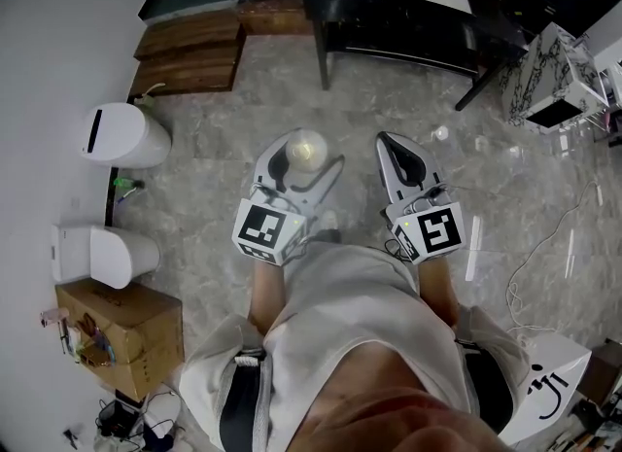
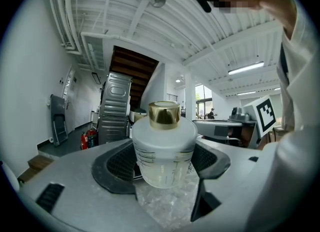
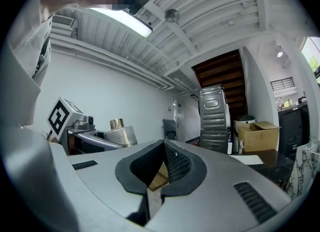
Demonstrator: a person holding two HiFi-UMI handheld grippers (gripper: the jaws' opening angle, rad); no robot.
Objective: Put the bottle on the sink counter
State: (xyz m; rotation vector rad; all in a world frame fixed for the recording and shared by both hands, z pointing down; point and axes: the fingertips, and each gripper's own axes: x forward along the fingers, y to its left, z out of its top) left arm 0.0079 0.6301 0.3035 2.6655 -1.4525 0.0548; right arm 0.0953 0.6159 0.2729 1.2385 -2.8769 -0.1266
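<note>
**Bottle in the left jaws, no counter in sight**

The left gripper [image 1: 299, 166] was clamped on the frosted bottle [image 2: 164, 151], gold cap up, at the centre of the head view. The right gripper [image 3: 164, 148] was closed and empty. Carrying well probably meant keeping the bottle upright and the squeeze steady

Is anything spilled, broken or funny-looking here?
No, nothing stands out. The bottle sits upright between the jaws of the left gripper, with its gold cap on and no drips showing. The right gripper is shut and holds nothing.
</note>
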